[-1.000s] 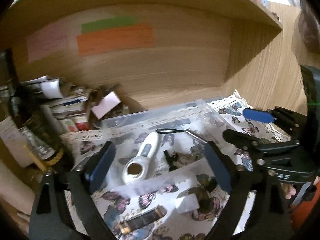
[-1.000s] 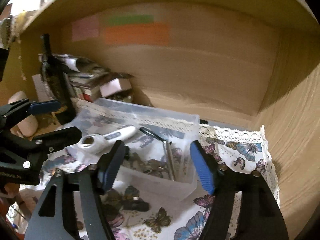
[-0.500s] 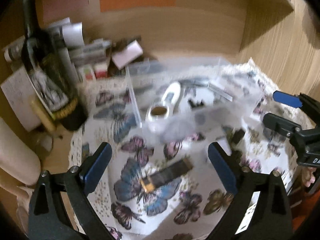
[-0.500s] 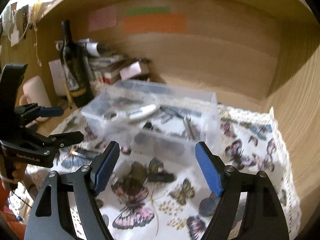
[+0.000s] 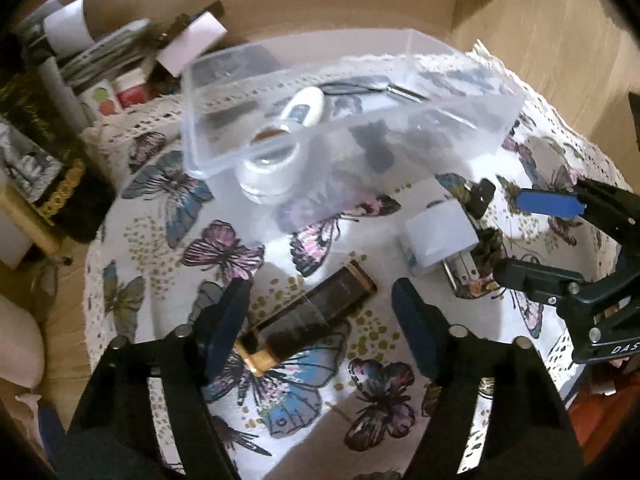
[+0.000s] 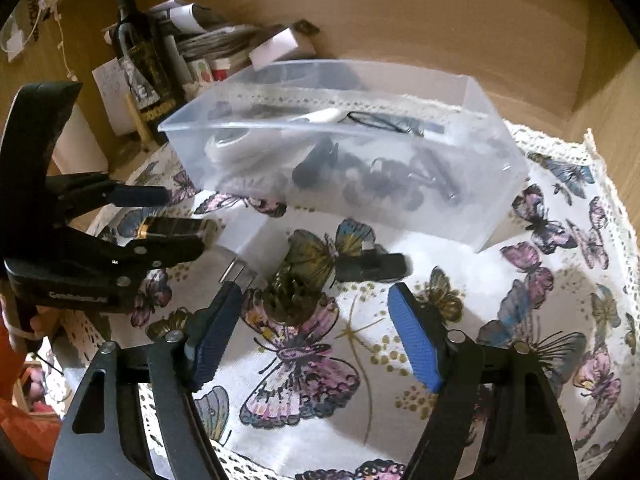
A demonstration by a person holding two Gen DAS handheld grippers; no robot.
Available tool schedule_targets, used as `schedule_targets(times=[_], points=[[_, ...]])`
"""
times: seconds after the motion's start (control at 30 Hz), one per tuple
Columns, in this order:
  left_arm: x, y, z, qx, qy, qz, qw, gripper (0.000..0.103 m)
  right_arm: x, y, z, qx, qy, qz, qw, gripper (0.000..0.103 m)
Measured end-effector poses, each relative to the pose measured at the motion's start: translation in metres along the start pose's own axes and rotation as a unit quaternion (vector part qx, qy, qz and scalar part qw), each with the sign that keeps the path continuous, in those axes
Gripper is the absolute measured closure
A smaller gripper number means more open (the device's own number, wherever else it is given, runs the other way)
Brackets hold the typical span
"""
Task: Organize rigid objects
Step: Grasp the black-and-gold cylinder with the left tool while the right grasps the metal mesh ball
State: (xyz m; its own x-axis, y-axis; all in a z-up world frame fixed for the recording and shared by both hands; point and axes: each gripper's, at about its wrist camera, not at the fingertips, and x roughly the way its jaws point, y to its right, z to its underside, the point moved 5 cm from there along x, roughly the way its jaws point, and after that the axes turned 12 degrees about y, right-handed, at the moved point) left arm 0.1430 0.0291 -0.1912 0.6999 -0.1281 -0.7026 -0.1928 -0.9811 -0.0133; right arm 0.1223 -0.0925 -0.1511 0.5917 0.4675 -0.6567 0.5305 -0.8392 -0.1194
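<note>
A clear plastic bin (image 5: 360, 128) (image 6: 492, 208) stands on the butterfly cloth and holds a white handheld device (image 5: 304, 106) (image 6: 240, 146) and small dark items. My left gripper (image 5: 320, 320) is open, its fingers either side of a black and gold lighter-like bar (image 5: 316, 312) (image 6: 172, 228) lying on the cloth. A white charger plug (image 5: 438, 236) lies right of it. My right gripper (image 6: 312, 336) (image 5: 532, 236) is open just above a dark spiky clip (image 6: 292, 288), with a small black object (image 6: 372, 266) beyond it.
A dark wine bottle (image 6: 140, 52) (image 5: 44, 160), boxes and stacked papers (image 5: 104, 64) crowd the back left by the wooden wall. A wooden side panel (image 6: 600, 92) closes the right. The lace-edged cloth (image 6: 560, 280) reaches the front edge.
Both grippers have pulled back from the bin and dropped toward the cloth. The left now straddles the black and gold bar; the right hangs over the dark clip. Both stayed open.
</note>
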Motion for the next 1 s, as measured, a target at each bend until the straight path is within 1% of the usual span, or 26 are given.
schedule_targets(times=[0.03, 0.07, 0.1, 0.2, 0.27, 0.3, 0.33, 0.37, 0.4, 0.47, 0.7, 0.83, 1.0], points=[[0.002, 0.001, 0.000, 0.001, -0.004, 0.002, 1.0000, 0.040, 0.000, -0.001, 0.000, -0.001, -0.001, -0.001, 1.000, 0.037], [0.003, 0.001, 0.003, 0.003, -0.009, 0.004, 1.0000, 0.043, 0.001, -0.002, 0.000, -0.003, -0.002, -0.003, 1.000, 0.039], [0.003, 0.001, 0.003, 0.004, -0.009, 0.004, 0.9999, 0.044, 0.002, -0.002, 0.001, -0.005, -0.004, -0.003, 1.000, 0.042], [0.001, -0.002, 0.004, 0.001, -0.004, 0.001, 1.0000, 0.054, 0.007, -0.005, 0.002, -0.009, -0.013, -0.005, 1.000, 0.048], [0.000, -0.004, 0.006, -0.001, -0.002, -0.002, 1.0000, 0.062, 0.013, -0.005, 0.004, -0.007, -0.017, -0.007, 1.000, 0.051], [-0.001, -0.005, 0.006, -0.002, 0.000, -0.003, 1.0000, 0.065, 0.016, -0.004, 0.004, -0.004, -0.022, -0.007, 1.000, 0.056], [-0.003, -0.005, 0.007, -0.002, 0.001, -0.002, 1.0000, 0.073, 0.019, -0.004, 0.005, -0.004, -0.024, -0.005, 1.000, 0.058], [-0.004, -0.004, 0.008, -0.002, 0.003, 0.000, 1.0000, 0.080, 0.019, -0.003, 0.005, -0.005, -0.021, -0.002, 1.000, 0.064], [-0.005, -0.004, 0.008, -0.002, 0.002, 0.002, 1.0000, 0.080, 0.018, -0.003, 0.004, -0.003, -0.018, -0.006, 1.000, 0.074], [-0.008, -0.002, 0.009, -0.003, 0.006, 0.005, 1.0000, 0.080, 0.019, -0.001, 0.003, 0.002, -0.017, -0.011, 1.000, 0.074], [-0.028, 0.003, 0.005, -0.014, 0.034, 0.006, 0.9993, 0.080, 0.005, 0.005, 0.000, 0.010, 0.005, -0.001, 1.000, 0.074], [-0.038, 0.003, -0.005, -0.017, 0.055, 0.004, 0.9984, 0.080, -0.008, 0.010, -0.008, 0.010, 0.026, 0.009, 1.000, 0.074], [-0.057, 0.009, -0.020, -0.027, 0.095, 0.003, 0.9951, 0.080, -0.028, 0.020, -0.022, 0.015, 0.063, 0.025, 0.998, 0.074]])
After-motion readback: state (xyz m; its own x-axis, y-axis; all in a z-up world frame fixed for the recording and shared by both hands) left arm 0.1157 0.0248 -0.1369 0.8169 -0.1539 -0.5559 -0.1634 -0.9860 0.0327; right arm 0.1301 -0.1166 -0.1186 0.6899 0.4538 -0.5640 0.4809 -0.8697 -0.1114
